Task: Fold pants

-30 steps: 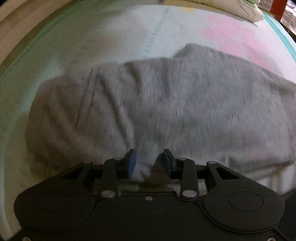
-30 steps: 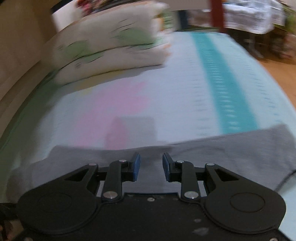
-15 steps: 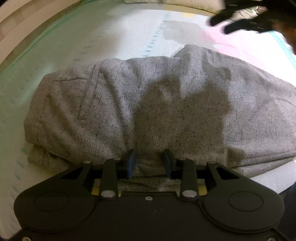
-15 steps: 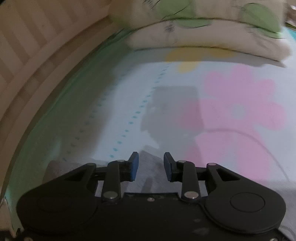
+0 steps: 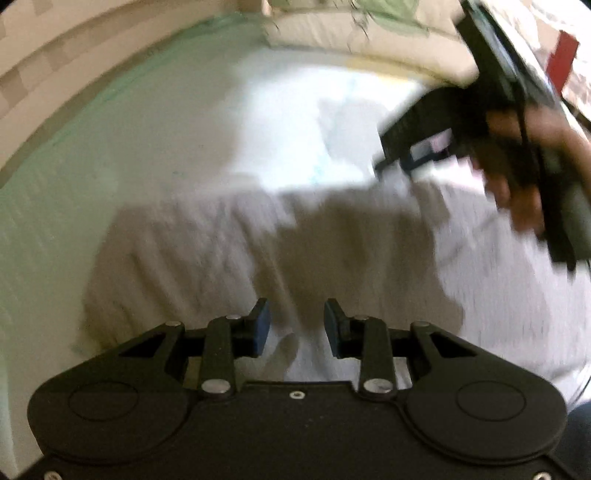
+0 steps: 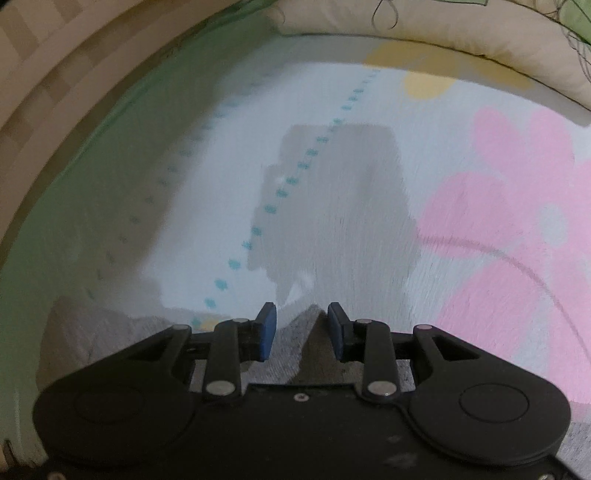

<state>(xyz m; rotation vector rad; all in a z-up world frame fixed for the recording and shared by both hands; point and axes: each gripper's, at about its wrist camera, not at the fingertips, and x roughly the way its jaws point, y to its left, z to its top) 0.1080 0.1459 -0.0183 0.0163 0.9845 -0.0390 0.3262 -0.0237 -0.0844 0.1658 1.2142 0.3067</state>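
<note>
At the far left, a striped beige wall (image 5: 44, 66) curves along the green border of the bed (image 5: 74, 155). The pants (image 5: 221, 251), grey and already doubled into a thick bundle, lie across the middle of the sheet, with their left end toward that green border and their right end running out of the left wrist view.

The left gripper (image 5: 295, 326) hangs over the near edge of the pants. Its jaws stand apart, with cloth showing below the gap but neither pad pressing it, so it holds nothing.

Further right in that view, the right gripper (image 5: 417, 158) sits in a hand (image 5: 517, 177) above the far edge of the pants. Its own camera shows the jaws parted around a raised grey peak of cloth, the pads clear of it on both sides. A pink flower print (image 6: 517, 221) lies to the right on the sheet, and pillows (image 6: 443, 33) line the far end of the bed.

The pants look like soft, medium-weight knit: limp, not slippery and in no way fragile. They will likely sag and drag wherever they are unsupported, and stacked layers can slide apart. A good hold would probably be at the two corners of one short end, pinching through every layer at the folded edge, so the bundle turns over as one piece without opening.
</note>
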